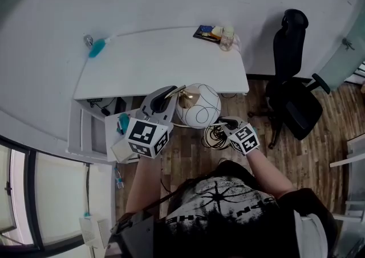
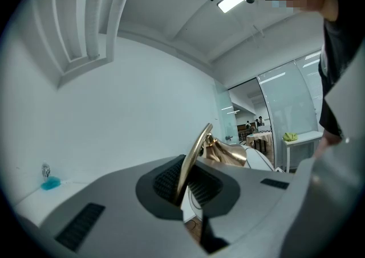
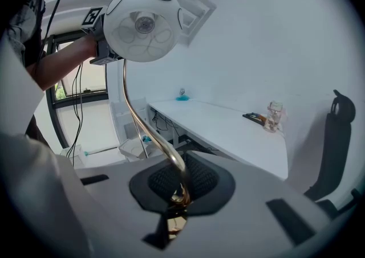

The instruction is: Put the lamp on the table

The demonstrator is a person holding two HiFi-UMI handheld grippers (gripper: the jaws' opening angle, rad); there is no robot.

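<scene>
Worktop [image 1: 159,63] is white and mostly bare, just ahead of me; bottle [image 1: 227,39] + small stuff sit at its far right corner. Lamp [image 1: 198,106] isn't on it yet: it's held in the air in front of the near edge, over the wood floor [image 1: 188,154].

Shade [image 3: 145,23] is a white globe, prob. glass or thin plastic. I judge it fragile & the heavy end, so no grabbing there.

Stem [image 3: 142,120] is a thin curved brass-colour tube: stiff, smooth, likely slippery. It'll want to twist in a pinch w/ the globe hanging off it, so two holds make sense.

Left gripper [image 2: 181,185] is clenched on the stem up near the shade. Right gripper [image 3: 181,191] is clenched on the stem's lower end.

Cord [image 1: 215,136] hangs coiled by the right gripper and could snag on the worktop edge. Can't see a base.
</scene>
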